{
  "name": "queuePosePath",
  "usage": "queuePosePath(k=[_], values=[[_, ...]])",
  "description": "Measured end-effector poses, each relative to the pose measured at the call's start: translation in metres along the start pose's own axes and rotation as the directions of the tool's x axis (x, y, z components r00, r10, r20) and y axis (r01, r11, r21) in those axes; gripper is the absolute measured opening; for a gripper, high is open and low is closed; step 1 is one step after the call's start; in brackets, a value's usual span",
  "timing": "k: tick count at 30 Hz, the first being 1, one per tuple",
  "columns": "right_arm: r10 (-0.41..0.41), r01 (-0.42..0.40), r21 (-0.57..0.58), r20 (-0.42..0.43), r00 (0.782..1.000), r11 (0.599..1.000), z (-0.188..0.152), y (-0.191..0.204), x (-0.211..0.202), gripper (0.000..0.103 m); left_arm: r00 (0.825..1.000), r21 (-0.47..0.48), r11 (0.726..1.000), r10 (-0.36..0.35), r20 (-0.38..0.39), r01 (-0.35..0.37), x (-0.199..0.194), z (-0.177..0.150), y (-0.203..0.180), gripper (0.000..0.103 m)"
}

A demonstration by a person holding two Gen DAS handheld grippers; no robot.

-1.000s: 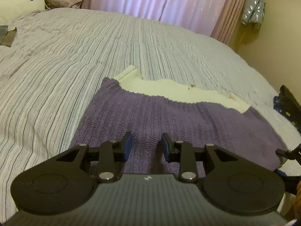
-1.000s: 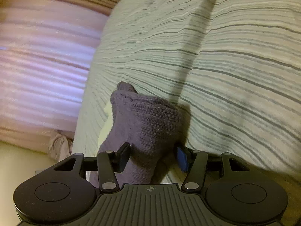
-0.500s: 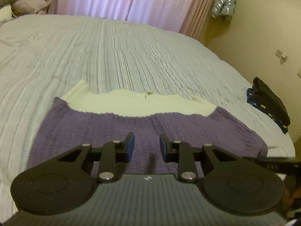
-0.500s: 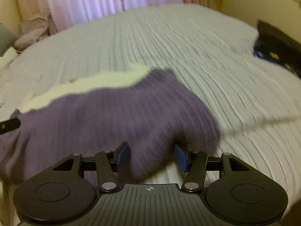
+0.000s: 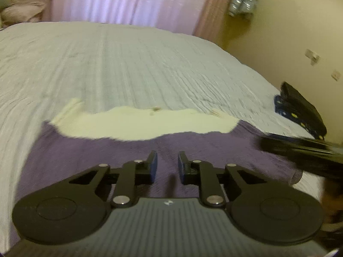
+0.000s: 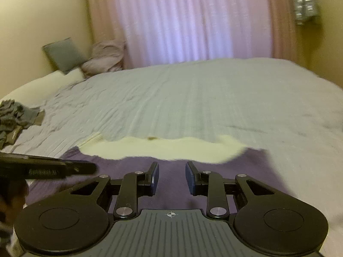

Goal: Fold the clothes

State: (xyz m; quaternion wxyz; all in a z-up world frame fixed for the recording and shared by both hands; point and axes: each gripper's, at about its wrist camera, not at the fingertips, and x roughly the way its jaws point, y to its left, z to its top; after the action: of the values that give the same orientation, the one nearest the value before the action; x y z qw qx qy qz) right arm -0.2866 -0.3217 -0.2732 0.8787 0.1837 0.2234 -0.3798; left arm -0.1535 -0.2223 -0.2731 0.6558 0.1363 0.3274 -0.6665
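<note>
On the far left of the bed (image 6: 193, 90), up by the pillows, lies a small heap of grey clothes (image 6: 12, 120). Closer in, the purple knitted top (image 5: 107, 162) lies flat near the front edge of the bed, with a cream band (image 5: 145, 124) along its far side. It looks already folded once.

The left gripper (image 5: 167, 165) hangs over the middle of the purple top. Its jaws have just been closing, but a small gap is left and nothing is between them. To its right, the right gripper (image 6: 172, 178) hangs over the same top. Its jaws have just been closing too. They stand a bit wider apart and are empty.

At the far right edge of the bed sits a dark folded pile (image 5: 300, 107).

The top looks soft, thick and light. It will bend and sag when lifted, and it should not slip much. The best place to grab is probably the two corners of one short side, one for each gripper.
</note>
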Motion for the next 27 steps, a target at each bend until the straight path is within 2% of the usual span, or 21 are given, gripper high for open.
queuePosePath(k=[3,6,8,10,12,14,15,16,17,18,19,21,23,24,26,27], values=[[0.022,-0.024,-0.038,-0.040,0.999,0.999,-0.003,0.007,0.036,0.029,0.999,0.045,0.999,-0.016,-0.032,0.018,0.021,0.000,-0.005,0.013],[0.022,-0.032,-0.046,-0.194,0.981,0.998,-0.026,-0.002,0.071,0.029,0.993,0.107,0.994,0.022,-0.115,-0.010,0.051,-0.013,-0.007,0.013],[0.010,-0.018,-0.044,-0.171,0.985,0.999,-0.040,-0.006,0.074,0.029,0.993,0.126,0.991,0.049,-0.107,-0.035,0.057,-0.019,-0.009,0.013],[-0.024,0.014,-0.057,-0.166,0.986,0.998,-0.039,0.002,0.075,0.029,0.994,0.138,0.989,0.065,-0.093,-0.052,0.058,-0.022,-0.011,0.013],[-0.033,0.029,-0.029,-0.141,0.989,0.999,-0.038,0.006,0.063,0.029,0.996,0.112,0.993,0.044,-0.082,-0.034,0.050,-0.021,-0.006,0.013],[0.000,0.009,0.113,-0.082,0.997,0.994,-0.040,-0.007,0.032,0.030,0.998,0.065,0.998,0.013,-0.060,-0.009,0.031,-0.020,0.004,0.012],[0.020,-0.011,0.203,-0.043,0.999,0.979,-0.041,-0.015,0.015,0.033,0.999,0.048,0.999,0.008,-0.042,-0.006,0.020,-0.019,0.007,0.012],[0.037,-0.035,0.289,-0.003,0.999,0.957,-0.042,-0.024,-0.002,0.059,0.999,0.039,0.999,0.018,-0.027,-0.017,0.010,-0.021,0.011,0.012],[0.054,-0.064,0.410,0.037,0.998,0.910,-0.049,-0.037,-0.019,0.076,0.999,0.031,0.999,0.033,-0.013,-0.032,-0.001,-0.022,0.016,0.012],[0.065,-0.097,0.522,0.080,0.995,0.847,-0.057,-0.051,-0.035,0.087,0.999,0.018,0.999,0.043,-0.006,-0.042,-0.008,-0.024,0.021,0.012],[0.048,-0.094,0.607,0.091,0.995,0.789,-0.067,-0.067,-0.048,0.087,0.999,0.004,0.999,0.049,-0.004,-0.049,-0.013,-0.025,0.027,0.012],[0.009,-0.089,0.755,0.109,0.994,0.649,-0.086,-0.098,-0.073,0.086,0.998,-0.026,0.998,0.063,0.001,-0.063,-0.023,-0.028,0.037,0.012],[-0.042,-0.070,0.858,0.105,0.994,0.509,-0.103,-0.128,-0.079,0.086,0.997,-0.056,0.995,0.077,0.005,-0.077,-0.032,-0.030,0.048,0.012],[-0.067,-0.062,0.899,0.100,0.993,0.433,-0.111,-0.143,-0.082,0.083,0.996,-0.066,0.994,0.087,0.005,-0.086,-0.034,-0.031,0.051,0.012],[-0.067,-0.110,0.954,0.133,0.989,0.278,-0.127,-0.169,-0.072,0.077,0.996,-0.072,0.993,0.090,0.006,-0.089,-0.034,-0.032,0.053,0.012],[-0.059,-0.130,0.971,0.144,0.988,0.200,-0.134,-0.180,-0.064,0.061,0.996,-0.074,0.993,0.088,0.005,-0.088,-0.035,-0.032,0.054,0.012]])
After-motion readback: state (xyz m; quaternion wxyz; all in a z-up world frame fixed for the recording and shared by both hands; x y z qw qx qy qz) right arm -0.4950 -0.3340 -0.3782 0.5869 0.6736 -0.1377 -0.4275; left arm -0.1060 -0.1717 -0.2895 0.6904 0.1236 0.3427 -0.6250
